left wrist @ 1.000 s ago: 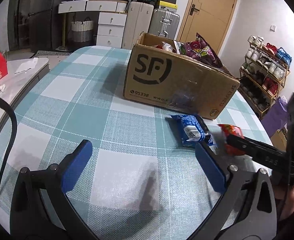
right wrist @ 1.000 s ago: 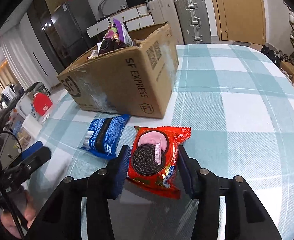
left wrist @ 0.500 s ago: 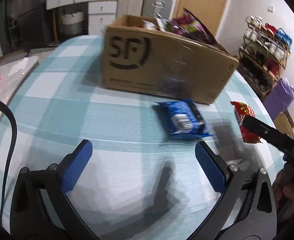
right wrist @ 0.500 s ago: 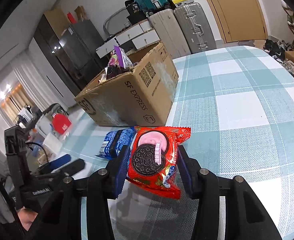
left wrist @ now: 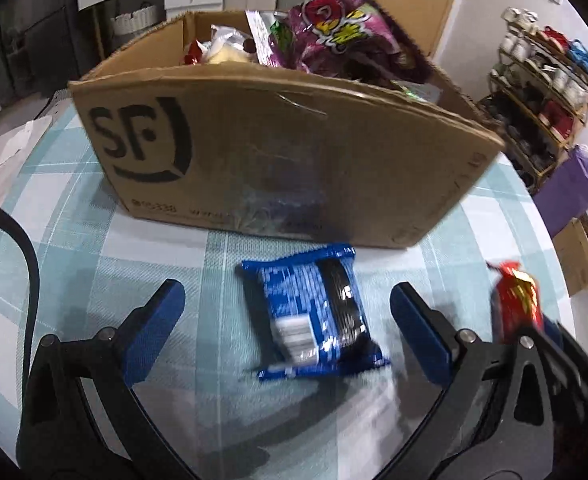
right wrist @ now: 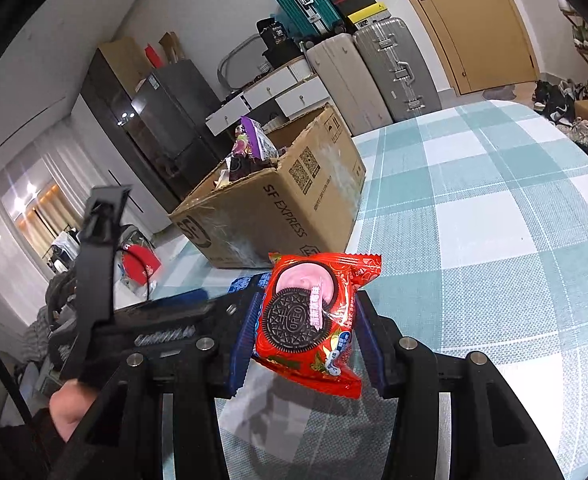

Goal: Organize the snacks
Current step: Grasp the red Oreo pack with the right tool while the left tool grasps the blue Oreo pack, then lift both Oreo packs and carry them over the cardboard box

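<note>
Pinching the red Oreo packet (right wrist: 310, 320) between their pads, your right tongs (right wrist: 308, 330) hold it clear of the counter (right wrist: 494, 240). Your left tongs (left wrist: 286, 312) stand spread, with the blue Oreo packet (left wrist: 314, 316) lying flat between them, untouched. The cardboard box (left wrist: 286, 152) of snacks sits just beyond the left tongs.

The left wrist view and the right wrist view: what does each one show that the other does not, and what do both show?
Only the left wrist view shows the open left gripper around the whole blue cookie pack, and a shoe rack. Only the right wrist view shows suitcases, a fridge, and the printed front of the red Oreo pack the right gripper clamps. Both share the SF cardboard box on the checked tablecloth.
</note>
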